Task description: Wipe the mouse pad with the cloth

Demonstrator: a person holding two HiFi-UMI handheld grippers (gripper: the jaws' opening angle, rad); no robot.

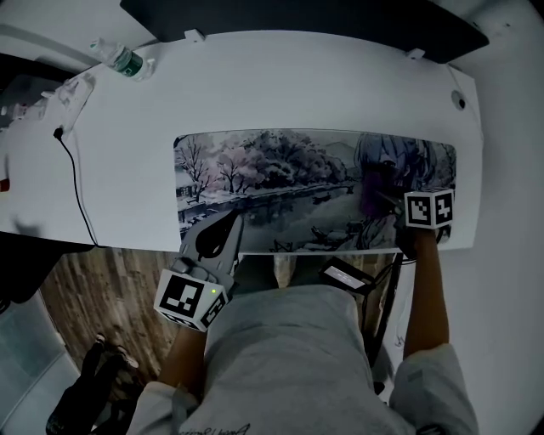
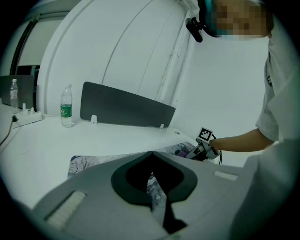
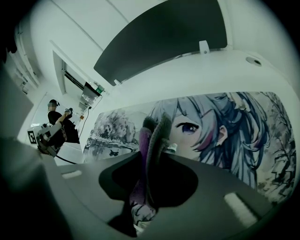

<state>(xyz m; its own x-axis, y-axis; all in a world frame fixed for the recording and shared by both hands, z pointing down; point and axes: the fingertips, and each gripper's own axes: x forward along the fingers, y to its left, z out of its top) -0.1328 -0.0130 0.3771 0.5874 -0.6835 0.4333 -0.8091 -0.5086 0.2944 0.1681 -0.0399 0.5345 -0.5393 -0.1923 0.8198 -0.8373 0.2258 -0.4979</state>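
Purple cloth (image 3: 158,131) sits pinched in right claw (image 3: 149,159).

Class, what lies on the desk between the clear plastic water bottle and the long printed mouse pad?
Nothing: only bare white desk top, as the head view shows.

the mouse pad (image 1: 280,183) is lying along the near edge of the desk (image 1: 280,85), with the panel (image 1: 297,21) standing behind it at the far edge. the bottle (image 1: 123,61) is standing at the far left corner, well apart from the pad. the left gripper (image 1: 225,223) is sitting over the pad's near left corner, while the right gripper (image 1: 387,204), with the cloth (image 1: 371,197) between its jaws, is over the pad's right end.
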